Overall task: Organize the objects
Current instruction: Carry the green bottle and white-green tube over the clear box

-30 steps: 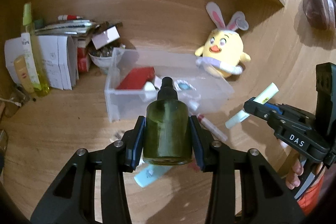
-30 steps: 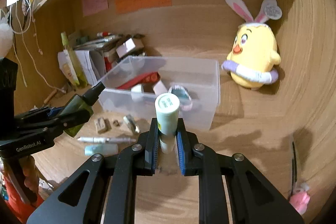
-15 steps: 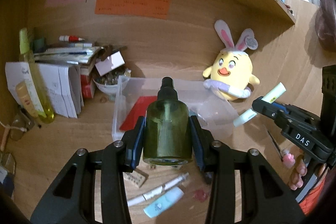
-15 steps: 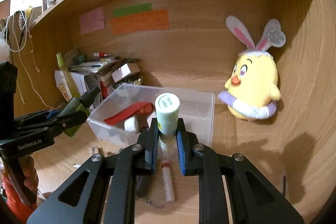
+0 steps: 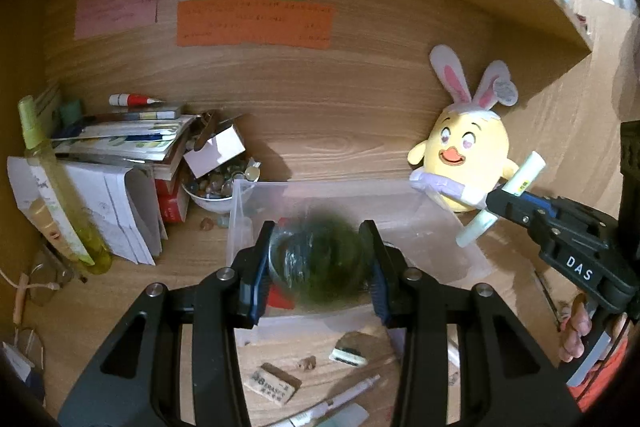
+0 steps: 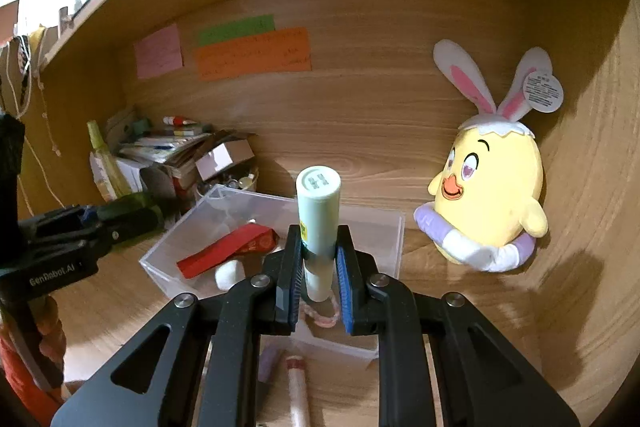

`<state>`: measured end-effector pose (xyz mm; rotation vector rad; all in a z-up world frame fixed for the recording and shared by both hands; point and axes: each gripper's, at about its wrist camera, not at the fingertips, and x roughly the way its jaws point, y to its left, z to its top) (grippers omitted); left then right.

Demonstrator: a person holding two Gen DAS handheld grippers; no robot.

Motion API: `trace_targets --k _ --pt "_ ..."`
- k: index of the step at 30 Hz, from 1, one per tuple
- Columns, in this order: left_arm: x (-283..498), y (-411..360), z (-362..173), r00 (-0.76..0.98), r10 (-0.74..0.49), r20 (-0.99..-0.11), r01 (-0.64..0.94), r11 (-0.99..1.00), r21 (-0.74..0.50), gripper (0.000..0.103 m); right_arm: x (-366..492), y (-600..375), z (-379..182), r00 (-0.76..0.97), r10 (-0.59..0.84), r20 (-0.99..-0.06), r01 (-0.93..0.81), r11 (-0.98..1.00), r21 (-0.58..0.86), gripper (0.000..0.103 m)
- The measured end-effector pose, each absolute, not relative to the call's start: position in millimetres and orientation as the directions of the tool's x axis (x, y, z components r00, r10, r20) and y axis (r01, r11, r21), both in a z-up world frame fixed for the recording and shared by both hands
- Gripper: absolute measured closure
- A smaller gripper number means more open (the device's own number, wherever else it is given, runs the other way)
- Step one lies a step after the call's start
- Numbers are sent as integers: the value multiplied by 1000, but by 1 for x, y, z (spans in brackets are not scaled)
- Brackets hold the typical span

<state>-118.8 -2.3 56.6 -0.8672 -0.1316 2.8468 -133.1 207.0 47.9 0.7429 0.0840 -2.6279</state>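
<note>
My left gripper (image 5: 317, 229) is shut on a dark green bottle (image 5: 320, 263). The bottle is blurred and tipped forward between the pads, over the near part of a clear plastic bin (image 5: 248, 187). In the right wrist view the bottle (image 6: 132, 215) lies almost level in the left gripper (image 6: 105, 227). My right gripper (image 6: 319, 233) is shut on a pale green tube (image 6: 318, 211) that stands upright, cap up, above the bin (image 6: 392, 239). A red packet (image 6: 228, 251) lies in the bin. The left wrist view shows the tube (image 5: 520, 179) in the right gripper (image 5: 496, 203) at the right.
A yellow plush chick (image 6: 492, 195) with rabbit ears leans on the back wall, right of the bin. Stacked papers and books (image 5: 120, 147), a bowl of beads (image 5: 216, 187) and a tall yellow bottle (image 5: 60, 203) crowd the left. An eraser (image 5: 276, 383) and pens (image 5: 340, 399) lie in front.
Both grippers have risen and moved forward, and the bin now lies under them. The green bottle, upright before, has tipped forward in the left jaws and is blurred. The tube stays upright.
</note>
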Motion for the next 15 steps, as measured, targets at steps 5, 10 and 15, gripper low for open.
trace_targets --k 5,10,15 --pt "-141 -1 43 -792 169 -586 -117 -985 -127 62 -149 206 32 -758 -337 -558 390 -920 26 89" --pt "-160 -2 29 -760 183 -624 -115 -982 -148 62 -162 206 16 -733 -317 -602 387 -922 15 89" --pt "-172 -6 21 -737 197 -646 -113 -979 -169 62 -173 200 2 -703 -302 -644 401 -916 -7 89"
